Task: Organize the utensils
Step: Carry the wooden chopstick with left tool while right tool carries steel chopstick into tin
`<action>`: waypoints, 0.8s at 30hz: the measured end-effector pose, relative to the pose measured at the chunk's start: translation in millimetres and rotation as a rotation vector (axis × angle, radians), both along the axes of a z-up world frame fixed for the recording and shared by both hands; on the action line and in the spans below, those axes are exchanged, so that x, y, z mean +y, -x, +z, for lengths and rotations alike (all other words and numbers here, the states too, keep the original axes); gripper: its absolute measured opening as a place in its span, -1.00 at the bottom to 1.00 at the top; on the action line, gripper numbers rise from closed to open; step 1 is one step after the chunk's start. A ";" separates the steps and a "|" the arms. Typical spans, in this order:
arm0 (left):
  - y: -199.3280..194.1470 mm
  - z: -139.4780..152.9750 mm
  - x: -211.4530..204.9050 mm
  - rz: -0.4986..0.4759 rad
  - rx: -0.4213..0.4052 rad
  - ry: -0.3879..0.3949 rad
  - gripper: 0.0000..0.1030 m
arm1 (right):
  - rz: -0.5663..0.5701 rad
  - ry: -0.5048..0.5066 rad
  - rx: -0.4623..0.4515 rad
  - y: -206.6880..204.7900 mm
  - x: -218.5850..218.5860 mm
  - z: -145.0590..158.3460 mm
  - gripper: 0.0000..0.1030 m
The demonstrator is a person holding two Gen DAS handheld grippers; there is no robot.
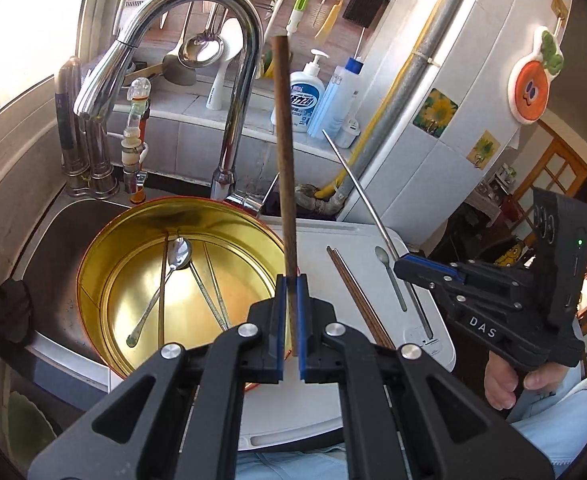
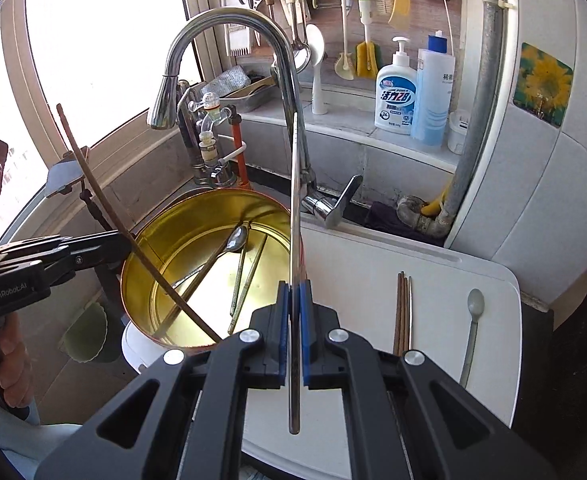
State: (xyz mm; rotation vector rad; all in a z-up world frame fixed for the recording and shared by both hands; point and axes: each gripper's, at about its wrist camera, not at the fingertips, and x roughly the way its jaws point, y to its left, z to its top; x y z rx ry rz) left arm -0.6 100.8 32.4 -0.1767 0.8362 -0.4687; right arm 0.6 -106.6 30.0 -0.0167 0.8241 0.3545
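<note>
My left gripper [image 1: 292, 280] is shut on a brown wooden chopstick [image 1: 284, 152] that stands upright above the gold tin [image 1: 93, 280]; from the right wrist view the same gripper [image 2: 127, 242] and wooden chopstick [image 2: 93, 184] hang at the left over the gold tin [image 2: 141, 248]. My right gripper [image 2: 293, 286] is shut on a silver metal chopstick [image 2: 294, 200] pointing up; it also shows as the right gripper [image 1: 400, 262] with the metal chopstick [image 1: 357, 188]. Inside the tin lie a metal spoon [image 1: 179, 254] and several chopsticks.
On the white board [image 2: 353, 256] lie a few chopsticks [image 2: 402, 308] and a grey-green spoon [image 2: 473, 320]. A chrome faucet [image 2: 229, 28] arches over the sink. Soap bottles [image 2: 395, 88] stand on the ledge, and utensils hang on the back wall.
</note>
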 end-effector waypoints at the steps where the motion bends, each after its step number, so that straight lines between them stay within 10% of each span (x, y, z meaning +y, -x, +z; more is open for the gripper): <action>1: -6.3 1.1 12.4 -0.010 -0.002 0.003 -0.91 | -0.001 0.009 -0.008 -1.6 15.8 3.2 -0.89; 11: -63.7 -24.7 84.5 -0.119 0.088 0.038 -0.91 | -0.059 0.050 0.068 -39.0 116.7 -11.4 -0.89; 24: -112.5 -107.1 72.7 -0.187 0.316 -0.015 -1.00 | -0.096 0.123 0.297 -77.2 133.0 -86.7 -0.89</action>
